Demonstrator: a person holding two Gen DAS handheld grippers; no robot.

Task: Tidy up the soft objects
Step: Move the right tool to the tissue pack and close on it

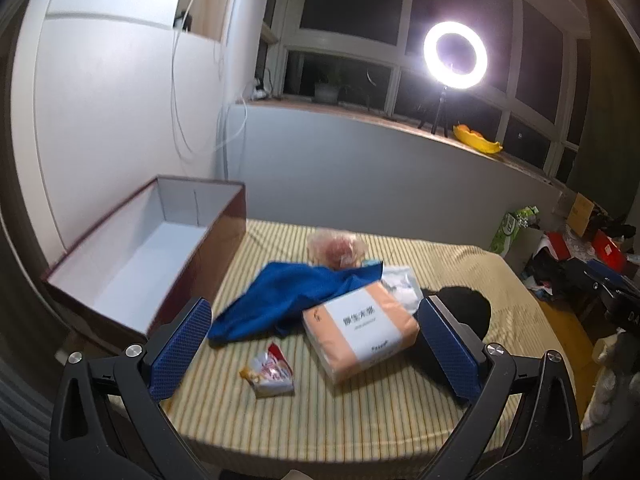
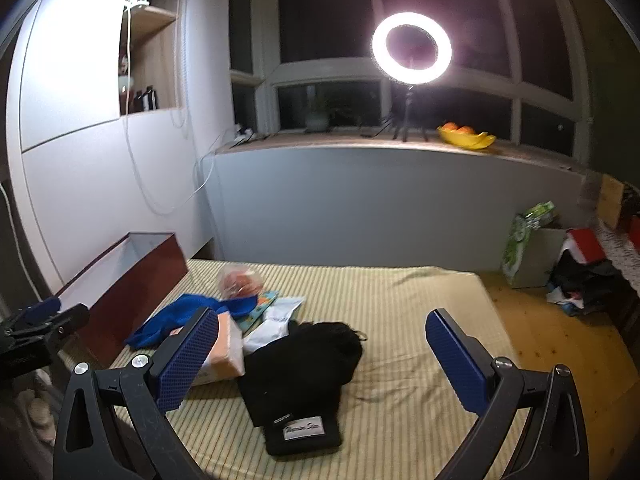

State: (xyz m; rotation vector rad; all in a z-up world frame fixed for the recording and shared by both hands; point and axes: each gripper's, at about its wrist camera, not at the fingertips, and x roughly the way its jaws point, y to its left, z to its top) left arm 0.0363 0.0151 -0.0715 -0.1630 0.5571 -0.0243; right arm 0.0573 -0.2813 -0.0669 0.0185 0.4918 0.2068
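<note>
A pile lies on the striped bed: a blue cloth [image 1: 280, 300], an orange tissue pack [image 1: 360, 330], a small snack packet [image 1: 270, 372], a crinkled clear bag [image 1: 336, 248], white packets [image 1: 400, 282] and a black beanie [image 1: 468, 308]. My left gripper [image 1: 316, 344] is open and empty above the bed's near side. My right gripper [image 2: 322, 350] is open and empty over the black beanie [image 2: 300, 364]. The right view also shows the blue cloth [image 2: 176, 320] and tissue pack [image 2: 224, 354]. The open brown storage box [image 1: 132, 256] stands on the left.
The box wall [image 2: 132, 288] borders the bed's left side. A ring light [image 1: 456, 54] and a yellow fruit bowl [image 2: 466, 136] stand on the window sill. Clutter and boxes [image 2: 576, 272] fill the floor to the right.
</note>
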